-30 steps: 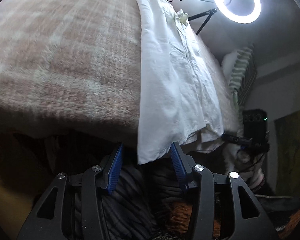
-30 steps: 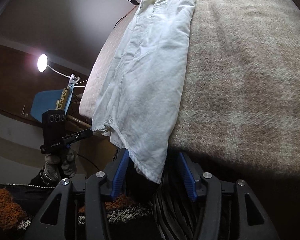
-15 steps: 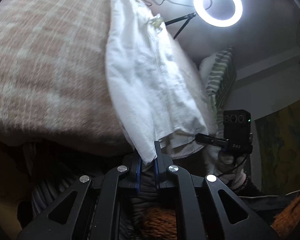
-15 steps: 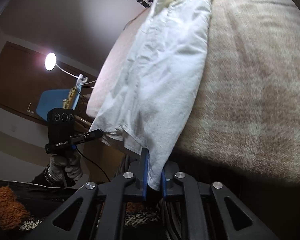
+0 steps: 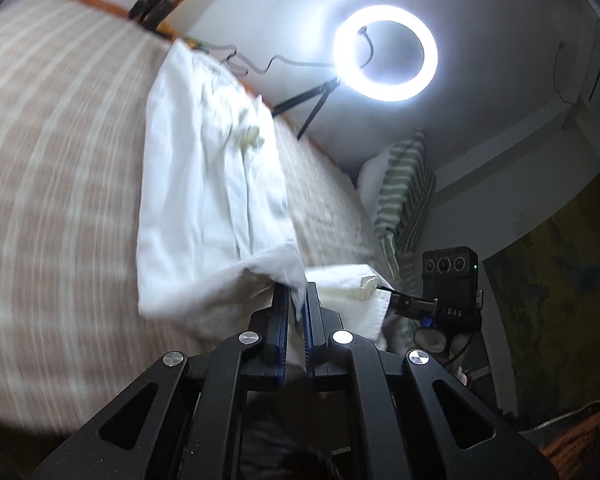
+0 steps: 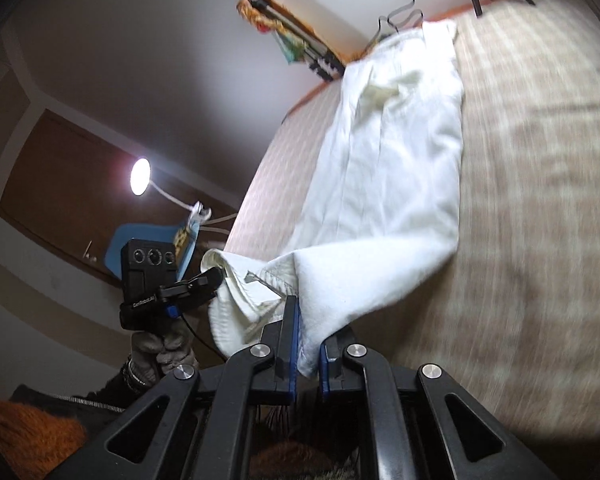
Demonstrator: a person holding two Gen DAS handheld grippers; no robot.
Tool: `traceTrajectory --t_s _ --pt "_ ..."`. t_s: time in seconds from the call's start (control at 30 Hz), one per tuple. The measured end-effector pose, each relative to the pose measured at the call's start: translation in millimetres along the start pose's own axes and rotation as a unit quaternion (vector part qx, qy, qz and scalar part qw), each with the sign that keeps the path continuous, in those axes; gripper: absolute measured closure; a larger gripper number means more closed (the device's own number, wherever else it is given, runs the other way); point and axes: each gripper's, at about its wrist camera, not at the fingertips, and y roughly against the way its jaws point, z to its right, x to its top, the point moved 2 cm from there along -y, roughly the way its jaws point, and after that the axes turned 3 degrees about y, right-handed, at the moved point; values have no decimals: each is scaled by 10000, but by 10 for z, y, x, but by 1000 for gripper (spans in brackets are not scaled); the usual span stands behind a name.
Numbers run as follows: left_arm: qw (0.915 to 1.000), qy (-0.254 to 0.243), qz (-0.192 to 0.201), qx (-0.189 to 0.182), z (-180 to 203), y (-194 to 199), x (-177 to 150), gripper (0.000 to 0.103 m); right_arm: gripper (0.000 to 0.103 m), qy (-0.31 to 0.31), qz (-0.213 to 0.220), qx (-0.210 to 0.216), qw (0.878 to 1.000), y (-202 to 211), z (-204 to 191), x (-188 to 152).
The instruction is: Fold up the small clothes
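Note:
A white shirt (image 5: 208, 184) lies lengthwise on a beige checked blanket (image 5: 56, 184), its collar end far away. My left gripper (image 5: 298, 300) is shut on one corner of the near hem, which is lifted off the bed edge. In the right wrist view the same shirt (image 6: 396, 168) stretches away, and my right gripper (image 6: 308, 336) is shut on the other hem corner. The hem sags in folds between the two grippers. The other gripper (image 6: 204, 284), held by a gloved hand (image 6: 160, 344), shows at the left there.
A lit ring light (image 5: 386, 54) on a tripod stands beyond the bed. A striped pillow (image 5: 404, 192) leans at the bed's right side. A desk lamp (image 6: 140, 176) and blue chair (image 6: 140, 240) stand to the left. Cables (image 5: 236, 60) lie by the shirt's far end.
Both grippers went from open around the hanging hem to shut on its corners, then rose, lifting the hem up from the bed edge and bunching it.

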Motion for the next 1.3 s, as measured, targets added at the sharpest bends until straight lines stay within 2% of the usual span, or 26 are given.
traceTrajectory --t_s 0.17,0.47,0.57,0.7,0.87,0.9,0.97,1.0,1.03,1.07,1.1,1.13,1.23,1.3 --pt "9994 -118 237 228 -100 -160 352 98 97 18 19 -167 9999 -106 136 368" --pt "9954 -250 372 841 -337 -471 707 98 97 -556 -134 -598 9966 -441 623 957" --pt "9909 -428 436 1197 -429 -551 815 98 97 -783 -221 -787 9936 -567 791 1059" --pt "9875 -364 498 1452 -599 -657 949 98 97 -976 -342 -990 9897 -682 939 1140" --pt "9849 -265 725 1552 -682 -659 1026 98 96 -1053 -490 -1050 9877 -748 991 1197" --pt "9841 -268 799 1563 -671 -622 1045 98 95 -1088 -490 -1046 9873 -734 990 1209" --pt "9847 -248 850 1501 -623 -550 1060 95 80 -1096 -366 -1051 9877 -668 965 1252" --pt "9851 -260 856 1468 -600 -504 1066 93 76 -1013 -252 -1087 9886 -596 931 1275" --pt "9850 -321 862 1462 -564 -438 1049 85 67 -931 -158 -1096 9895 -539 905 1299" --pt "9848 -355 871 1459 -542 -393 1029 79 63 -860 -42 -1054 9907 -458 878 1306" --pt "9851 -376 895 1419 -522 -309 981 70 61 -804 76 -977 9919 -368 853 1303" --pt "9858 -382 904 1364 -513 -251 931 67 59 -724 187 -904 9931 -276 826 1285" --pt "9888 -271 789 1239 -557 -119 749 67 57 -351 407 -953 9940 -67 758 1147" --pt "9912 -94 650 1152 -610 -95 626 65 57 -177 375 -948 9946 -38 733 1045"
